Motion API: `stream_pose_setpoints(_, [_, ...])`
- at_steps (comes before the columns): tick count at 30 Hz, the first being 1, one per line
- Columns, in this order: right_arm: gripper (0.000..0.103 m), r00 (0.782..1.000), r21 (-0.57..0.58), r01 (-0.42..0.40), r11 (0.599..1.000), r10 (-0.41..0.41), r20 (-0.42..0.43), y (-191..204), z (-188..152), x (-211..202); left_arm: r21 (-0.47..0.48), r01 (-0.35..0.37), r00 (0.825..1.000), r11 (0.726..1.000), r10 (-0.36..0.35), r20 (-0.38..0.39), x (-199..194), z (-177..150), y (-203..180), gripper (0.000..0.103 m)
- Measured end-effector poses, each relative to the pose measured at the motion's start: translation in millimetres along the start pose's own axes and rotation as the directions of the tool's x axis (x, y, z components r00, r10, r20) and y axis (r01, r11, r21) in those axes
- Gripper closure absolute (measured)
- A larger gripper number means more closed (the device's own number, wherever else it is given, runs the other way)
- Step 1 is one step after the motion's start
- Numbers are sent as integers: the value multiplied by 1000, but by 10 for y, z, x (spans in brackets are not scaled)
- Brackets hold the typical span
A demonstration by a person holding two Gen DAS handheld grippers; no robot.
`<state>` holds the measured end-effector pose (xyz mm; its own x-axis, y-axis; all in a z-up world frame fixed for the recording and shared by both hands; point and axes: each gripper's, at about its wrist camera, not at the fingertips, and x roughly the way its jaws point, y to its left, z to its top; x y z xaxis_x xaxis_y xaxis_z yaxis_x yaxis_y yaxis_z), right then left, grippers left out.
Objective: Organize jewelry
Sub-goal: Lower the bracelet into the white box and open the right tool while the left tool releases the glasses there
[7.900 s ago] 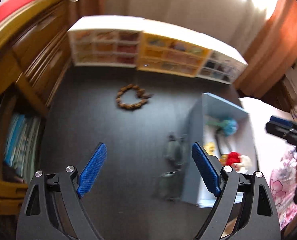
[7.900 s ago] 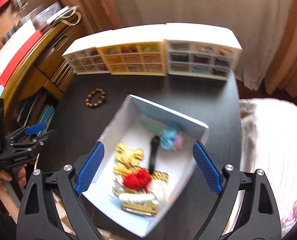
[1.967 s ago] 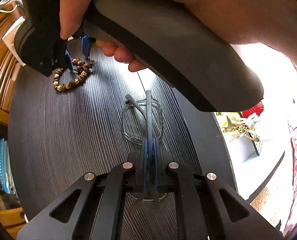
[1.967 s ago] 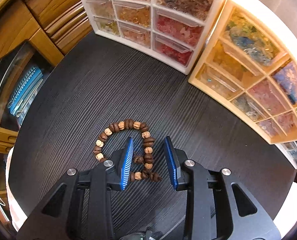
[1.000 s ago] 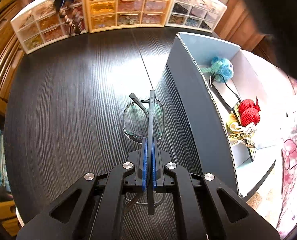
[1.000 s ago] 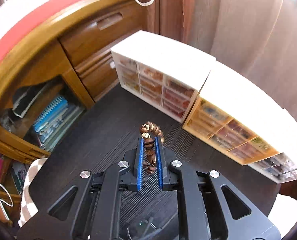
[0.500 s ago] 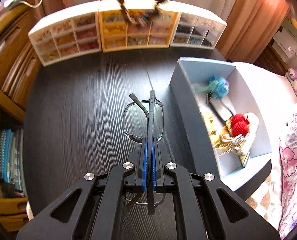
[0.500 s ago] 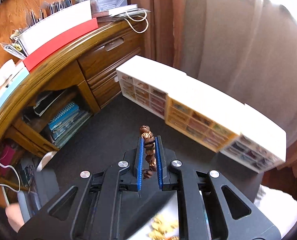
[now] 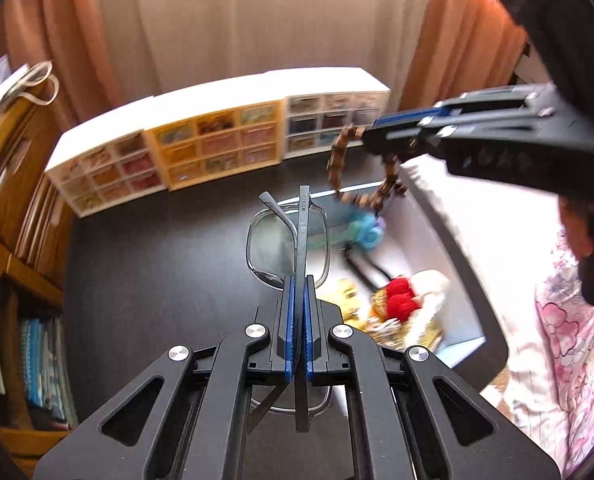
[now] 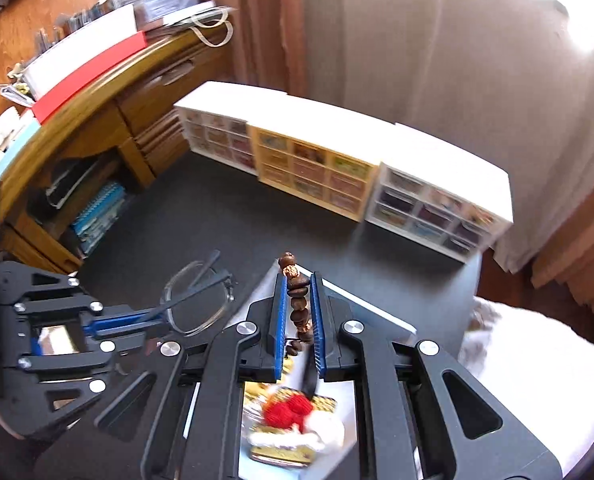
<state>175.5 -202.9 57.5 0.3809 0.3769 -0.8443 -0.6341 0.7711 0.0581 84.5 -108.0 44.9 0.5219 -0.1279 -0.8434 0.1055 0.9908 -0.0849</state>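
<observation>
The left gripper is closed on a temple arm of the glasses, which are held clear of the bench, lenses forward. A thin, stiff arm is pinched between flat pads; the frame is judged light but fragile, and the lenses easily scratched. The grip is best kept on the arm near the hinge, never on the lens.

The right gripper is clamped on the bracelet, a strand of brown beads. In the left view the rest of the loop is seen hanging slack below the jaws. It is judged light and limp: the round, hard beads may roll between the pads, so a bead should be squeezed squarely, and swinging is to be expected.

Both items are held above or beside the open box, which already holds a red trinket and a blue one. Behind it, drawer units are lined along the bench.
</observation>
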Motion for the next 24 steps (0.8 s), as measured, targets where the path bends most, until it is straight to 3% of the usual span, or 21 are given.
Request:
stream_pose_setpoints(9, [91,997,102,-11,995,19,-73,-334,-455,228,79,85,995,993,-80,-62,239,-25,-653,98])
stream_pose_setpoints(12, [91,996,149,-26,989,39,-85,-424,-581,326,97,73,993,993,-64,-97,392,-81,-791,98])
stream_pose_setpoints(24, [91,988,280,-53,958,90,-122,-626,-936,689,-2,11,980,1000,-12,-200,916,-139,-628,98])
